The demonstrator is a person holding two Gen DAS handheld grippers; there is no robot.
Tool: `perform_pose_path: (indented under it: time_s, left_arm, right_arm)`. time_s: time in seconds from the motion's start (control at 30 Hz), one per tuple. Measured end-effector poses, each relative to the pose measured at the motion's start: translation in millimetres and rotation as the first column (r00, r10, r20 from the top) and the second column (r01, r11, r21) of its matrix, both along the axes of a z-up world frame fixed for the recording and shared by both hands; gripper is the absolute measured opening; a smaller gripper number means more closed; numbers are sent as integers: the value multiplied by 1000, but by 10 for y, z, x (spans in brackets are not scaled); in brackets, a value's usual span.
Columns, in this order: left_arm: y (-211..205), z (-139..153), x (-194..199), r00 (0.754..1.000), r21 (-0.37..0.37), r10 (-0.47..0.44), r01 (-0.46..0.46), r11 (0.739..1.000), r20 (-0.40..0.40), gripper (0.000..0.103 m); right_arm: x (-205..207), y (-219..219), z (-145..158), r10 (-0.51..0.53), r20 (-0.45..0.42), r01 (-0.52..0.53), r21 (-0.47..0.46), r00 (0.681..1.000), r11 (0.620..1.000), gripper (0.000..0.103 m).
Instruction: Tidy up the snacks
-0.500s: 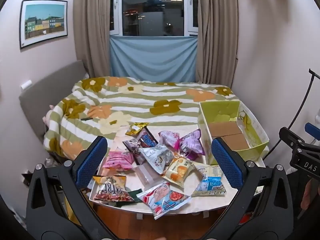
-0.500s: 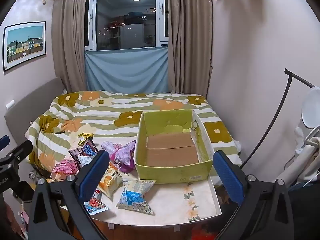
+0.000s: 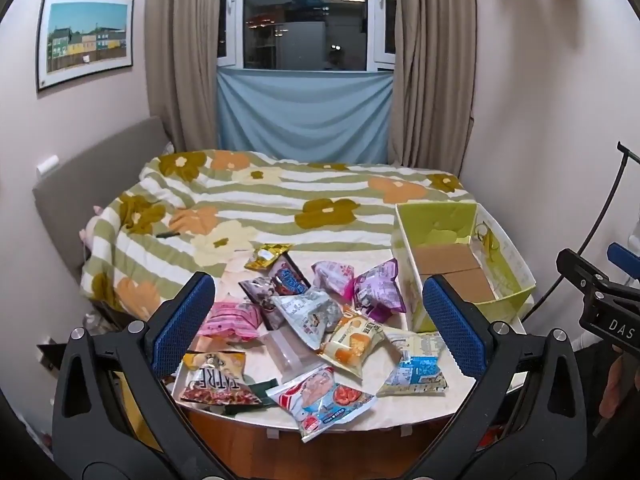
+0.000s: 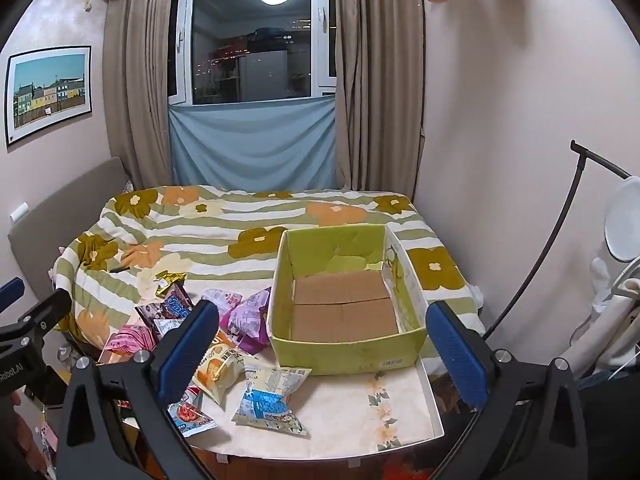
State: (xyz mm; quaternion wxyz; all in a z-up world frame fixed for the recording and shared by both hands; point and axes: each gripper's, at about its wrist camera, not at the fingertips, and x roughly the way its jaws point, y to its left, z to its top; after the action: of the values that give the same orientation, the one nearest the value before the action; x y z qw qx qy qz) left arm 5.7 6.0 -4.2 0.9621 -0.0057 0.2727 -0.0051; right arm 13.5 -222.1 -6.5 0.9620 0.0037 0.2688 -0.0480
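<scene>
I am holding both tools above the near edge of the table (image 4: pixel 400 412), nothing picked up yet. My left gripper (image 3: pixel 316 320) is standing with its jaws spread wide and empty; my right gripper (image 4: pixel 320 340) is likewise spread wide, gripping nothing.

The snack packets (image 3: pixel 312 320) are lying in a loose heap on the table's left half, several overlapping. The green box (image 4: pixel 344 344) is sitting empty at about 3 o'clock from the heap, its near left corner just beside the purple packet (image 4: pixel 250 320).

Risks I am weighing:
- Overlap: closing on one packet may be dragging a neighbour along, spilling it on the way to the box.
- The red-and-white packet (image 3: pixel 320 400) is hanging over the near rim at 6 o'clock; a nudge could be tipping it to the floor.
- Slippery puffed wrappers may be squirting out of the pads.
- With both tools working close together, they could be colliding.
</scene>
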Motion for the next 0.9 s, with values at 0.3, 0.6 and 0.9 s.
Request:
perform_pose_path:
  time_s: [0.3,0.6,0.9]
  left_arm:
    - [-19,-16,36,1000,6,6,-6,1000,-2,103]
    - [-19,-12,19,1000,2,4,-4,1000,-3,103]
    - [-53,-41,1,1000,-4,4,-4,1000,-13,103]
  right_arm:
    - [9,42,13,1,-2,-1,0,1000,1000,103]
    - [14,50,15,2,-4,-2,-1,1000,1000,103]
    - [-30,115,22,3,-8,-2,3,1000,1000,103]
